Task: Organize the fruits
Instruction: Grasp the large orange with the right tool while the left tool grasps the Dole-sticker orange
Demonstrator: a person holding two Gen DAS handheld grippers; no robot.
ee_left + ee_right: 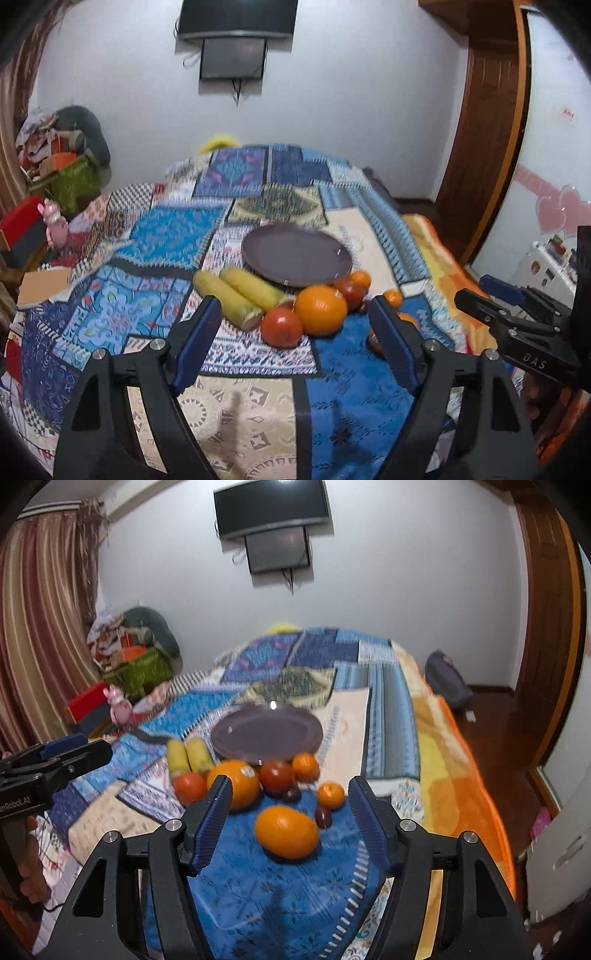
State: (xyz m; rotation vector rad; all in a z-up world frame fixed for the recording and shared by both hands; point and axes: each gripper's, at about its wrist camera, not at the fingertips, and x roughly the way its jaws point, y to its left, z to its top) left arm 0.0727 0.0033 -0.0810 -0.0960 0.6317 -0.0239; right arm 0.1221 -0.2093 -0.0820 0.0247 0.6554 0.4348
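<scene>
Both hand-held grippers over the bed, jaws apart, gripping nothing.
Right hand-held gripper [290, 816] frames an orange [286, 831]; left hand-held gripper [295, 339] faces the tomato [281, 326].

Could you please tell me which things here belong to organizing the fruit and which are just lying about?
For the job: plate, oranges, tomatoes, corn cobs, plums.

Lying about: pink toy, green bin, wall screen.

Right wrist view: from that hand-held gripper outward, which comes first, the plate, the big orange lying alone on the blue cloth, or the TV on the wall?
From the right hand-held gripper, whose jaws stand open with nothing between them:
1. Lone orange, just ahead, on the blue cloth.
2. Plate, behind the fruit cluster, bare.
3. TV, on the far wall.
</scene>
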